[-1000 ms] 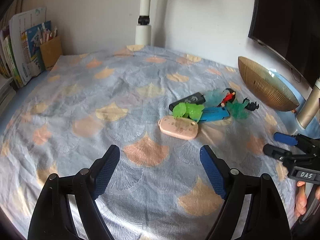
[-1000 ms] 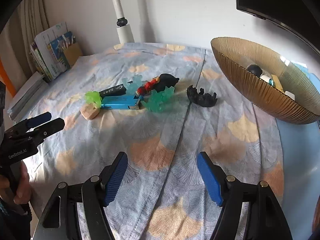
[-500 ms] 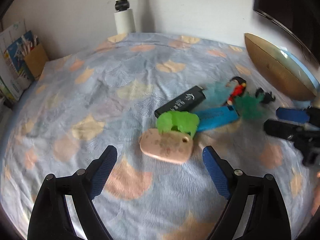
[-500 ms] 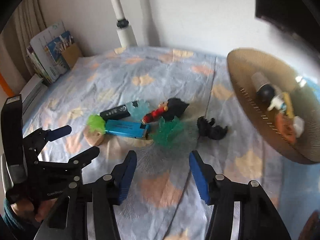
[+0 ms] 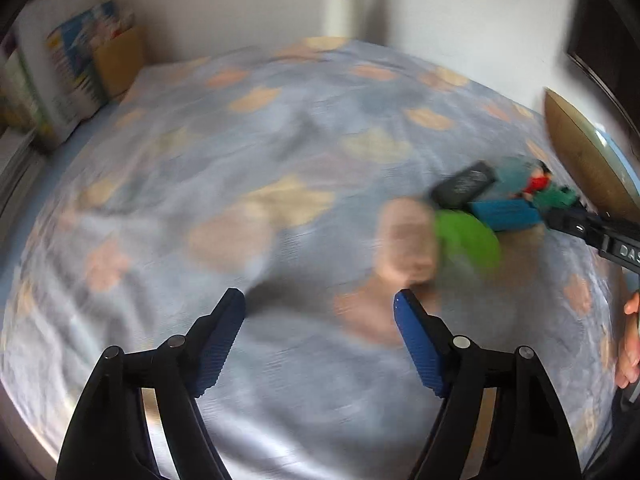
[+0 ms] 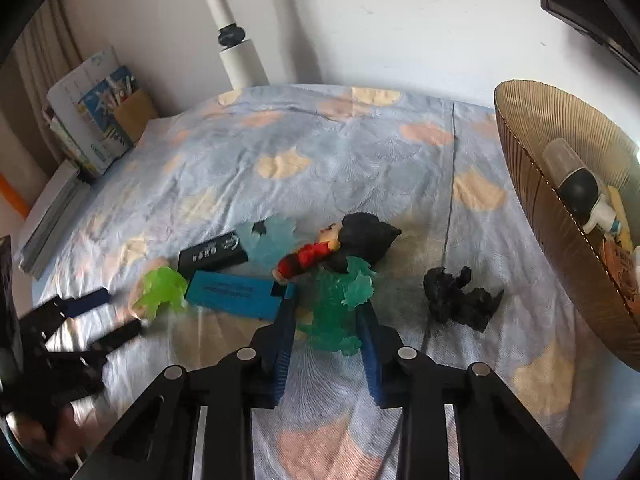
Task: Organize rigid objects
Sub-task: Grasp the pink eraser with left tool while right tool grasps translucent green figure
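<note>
Teal translucent figure (image 6: 340, 304), centre of the right view, is being enclosed by the right gripper (image 6: 326, 312), whose jaws have just been closing, contact unclear; lifting toward the bowl (image 6: 520, 184) follows. Left gripper (image 5: 320, 308) is held open, empty.

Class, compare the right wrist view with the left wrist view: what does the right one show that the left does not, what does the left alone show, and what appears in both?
Only the right wrist view shows the right tongs, which have just been closing, around the teal translucent toy, the black figurine and the items inside the bowl.

Only the left wrist view shows the left tongs open over bare cloth, and the pink case.

Both show the blue box, black box, green toy and red-shirted doll.
</note>
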A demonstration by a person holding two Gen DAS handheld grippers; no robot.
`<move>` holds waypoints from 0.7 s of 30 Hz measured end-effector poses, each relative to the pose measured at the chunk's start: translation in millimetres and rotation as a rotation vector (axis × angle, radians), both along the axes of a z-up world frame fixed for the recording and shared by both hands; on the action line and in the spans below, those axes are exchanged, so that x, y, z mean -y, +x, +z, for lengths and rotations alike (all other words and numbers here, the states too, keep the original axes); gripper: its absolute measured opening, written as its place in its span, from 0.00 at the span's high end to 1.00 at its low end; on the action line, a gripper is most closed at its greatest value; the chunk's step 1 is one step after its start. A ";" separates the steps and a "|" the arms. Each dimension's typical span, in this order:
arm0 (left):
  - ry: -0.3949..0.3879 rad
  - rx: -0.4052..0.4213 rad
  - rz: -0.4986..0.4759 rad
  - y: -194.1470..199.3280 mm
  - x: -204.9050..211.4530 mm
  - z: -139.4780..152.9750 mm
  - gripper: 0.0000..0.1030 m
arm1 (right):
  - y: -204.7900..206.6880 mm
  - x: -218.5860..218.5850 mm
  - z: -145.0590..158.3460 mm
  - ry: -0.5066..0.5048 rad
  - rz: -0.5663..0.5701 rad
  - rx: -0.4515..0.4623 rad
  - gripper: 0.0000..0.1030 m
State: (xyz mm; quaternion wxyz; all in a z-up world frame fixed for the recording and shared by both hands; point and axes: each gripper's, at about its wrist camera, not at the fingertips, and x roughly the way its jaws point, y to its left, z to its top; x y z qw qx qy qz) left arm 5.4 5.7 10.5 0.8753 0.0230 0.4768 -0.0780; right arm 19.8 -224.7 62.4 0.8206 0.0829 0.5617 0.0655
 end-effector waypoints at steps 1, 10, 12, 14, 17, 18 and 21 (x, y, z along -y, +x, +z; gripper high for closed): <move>-0.018 -0.002 0.012 0.3 -8.2 1.1 0.28 | -1.9 1.5 0.5 0.006 -0.001 0.000 0.71; -0.011 0.016 -0.161 13.9 42.7 2.2 0.28 | -7.3 5.7 -1.4 -0.014 0.031 -0.015 0.70; 0.032 0.024 -0.172 21.6 55.7 -2.8 0.29 | -6.5 4.1 -4.3 -0.020 0.034 -0.027 0.68; 0.022 0.039 -0.193 24.3 60.8 -1.5 0.39 | -4.2 1.3 -4.3 -0.029 0.045 -0.018 0.60; 0.018 0.059 -0.215 24.2 64.8 -0.3 0.68 | 0.0 -2.8 -5.1 -0.048 0.050 -0.004 0.57; 0.020 0.061 -0.214 22.7 64.7 -0.4 0.69 | 1.4 -4.8 -5.6 -0.062 0.051 0.003 0.58; 0.022 0.072 -0.195 14.1 59.7 2.7 0.69 | 0.1 -5.4 -5.1 -0.078 0.052 0.007 0.70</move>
